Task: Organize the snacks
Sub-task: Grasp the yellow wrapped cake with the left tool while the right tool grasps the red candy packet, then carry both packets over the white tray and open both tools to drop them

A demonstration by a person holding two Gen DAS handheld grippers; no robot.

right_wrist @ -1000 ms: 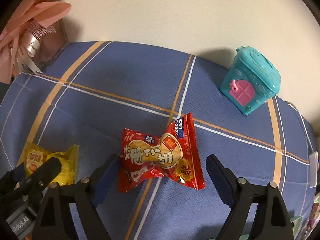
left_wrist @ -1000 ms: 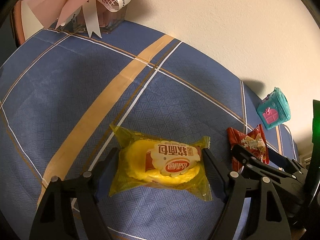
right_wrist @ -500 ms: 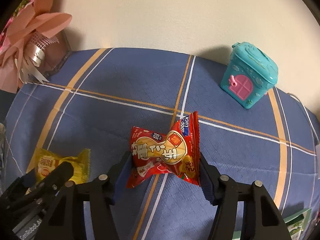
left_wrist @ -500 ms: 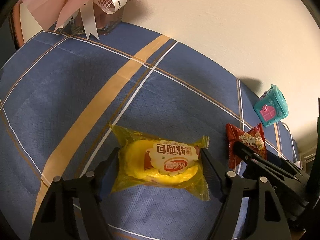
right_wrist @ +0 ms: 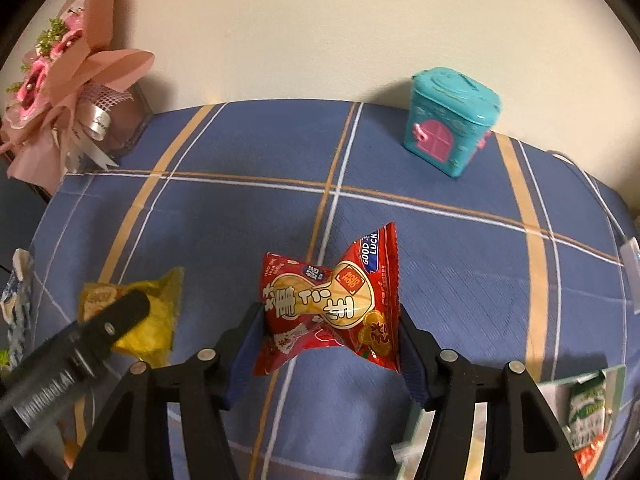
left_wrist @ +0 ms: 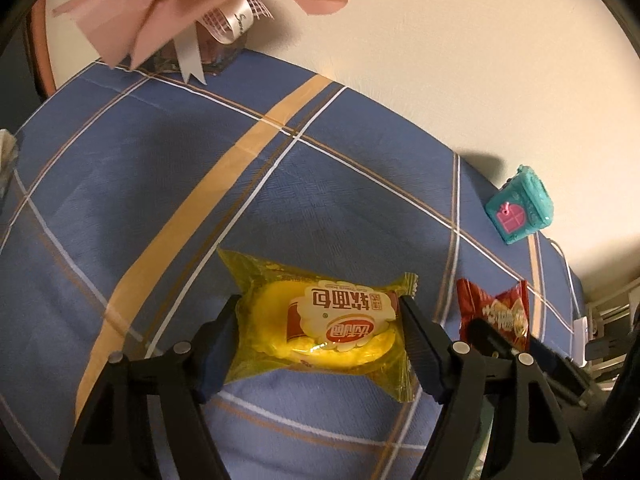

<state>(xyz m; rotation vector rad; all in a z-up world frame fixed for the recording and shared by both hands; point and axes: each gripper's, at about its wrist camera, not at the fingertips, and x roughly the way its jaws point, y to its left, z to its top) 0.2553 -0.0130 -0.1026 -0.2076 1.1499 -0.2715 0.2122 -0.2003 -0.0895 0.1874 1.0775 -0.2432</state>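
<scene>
Left gripper (left_wrist: 320, 330) occupies the lower centre of the frame, both fingers pressed against the sides of the yellow snack packet (left_wrist: 322, 322). Red snack packet (left_wrist: 494, 312) at lower right, partly behind the right gripper (left_wrist: 528, 354). Blue plaid tablecloth (left_wrist: 160, 168) beneath. Teal toy house (left_wrist: 520, 210) at right edge; pink bouquet (left_wrist: 172, 4) upper left.

Both grippers, left (left_wrist: 320, 336) and right (right_wrist: 332, 328), side by side, fingers clamped on loads.
</scene>
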